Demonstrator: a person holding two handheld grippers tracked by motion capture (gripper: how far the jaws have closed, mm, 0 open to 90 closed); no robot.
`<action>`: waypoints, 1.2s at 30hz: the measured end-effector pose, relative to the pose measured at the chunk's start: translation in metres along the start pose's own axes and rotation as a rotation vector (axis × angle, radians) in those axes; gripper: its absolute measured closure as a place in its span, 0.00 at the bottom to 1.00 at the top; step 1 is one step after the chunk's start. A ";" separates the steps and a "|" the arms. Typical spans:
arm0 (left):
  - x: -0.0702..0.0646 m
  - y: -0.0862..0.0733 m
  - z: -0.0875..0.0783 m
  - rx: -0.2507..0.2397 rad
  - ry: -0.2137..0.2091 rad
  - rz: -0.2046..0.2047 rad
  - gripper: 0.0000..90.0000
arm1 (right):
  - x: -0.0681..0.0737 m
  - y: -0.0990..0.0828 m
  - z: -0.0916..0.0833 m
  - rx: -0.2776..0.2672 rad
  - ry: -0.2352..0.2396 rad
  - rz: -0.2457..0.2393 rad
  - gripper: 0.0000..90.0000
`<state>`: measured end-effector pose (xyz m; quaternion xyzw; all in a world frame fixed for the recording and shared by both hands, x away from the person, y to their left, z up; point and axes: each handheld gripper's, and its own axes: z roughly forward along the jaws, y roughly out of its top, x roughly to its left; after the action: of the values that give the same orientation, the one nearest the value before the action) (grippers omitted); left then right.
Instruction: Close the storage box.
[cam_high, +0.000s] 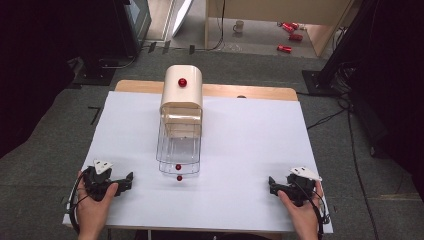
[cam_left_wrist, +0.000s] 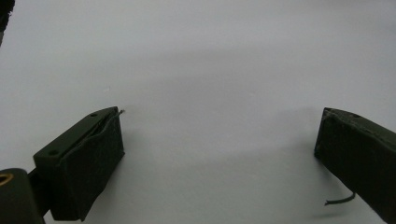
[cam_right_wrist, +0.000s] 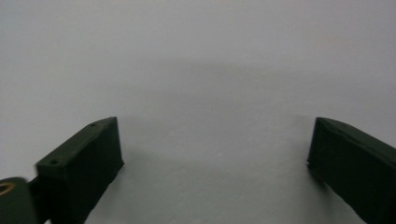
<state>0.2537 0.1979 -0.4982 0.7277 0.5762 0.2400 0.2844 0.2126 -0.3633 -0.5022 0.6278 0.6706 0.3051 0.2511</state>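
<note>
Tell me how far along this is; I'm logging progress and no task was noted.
Nothing looks started. The cream box stands mid-table with its clear drawers pulled out toward the person. Both hands rest at the near edge: left claw and right claw open, jaws apart over bare white table. Everything remains to be done.

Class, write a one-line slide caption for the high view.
Both grippers, left and right, rest open either side of a cream bread box on the white table.

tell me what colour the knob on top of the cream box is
Red; the knob shows best in the high view.
</note>
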 end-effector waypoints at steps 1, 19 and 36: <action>0.000 0.000 0.000 0.000 0.000 0.000 0.01 | 0.001 -0.001 -0.002 -0.012 -0.016 -0.004 0.10; 0.000 0.000 0.000 -0.001 0.000 0.000 0.01 | 0.061 0.018 -0.026 -0.126 0.104 -0.073 0.22; 0.000 0.000 0.000 0.002 -0.001 0.001 0.01 | 0.133 0.036 -0.027 -0.185 0.267 -0.134 0.47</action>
<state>0.2537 0.1981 -0.4982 0.7285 0.5758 0.2391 0.2839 0.2064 -0.2328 -0.4515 0.5098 0.7074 0.4287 0.2364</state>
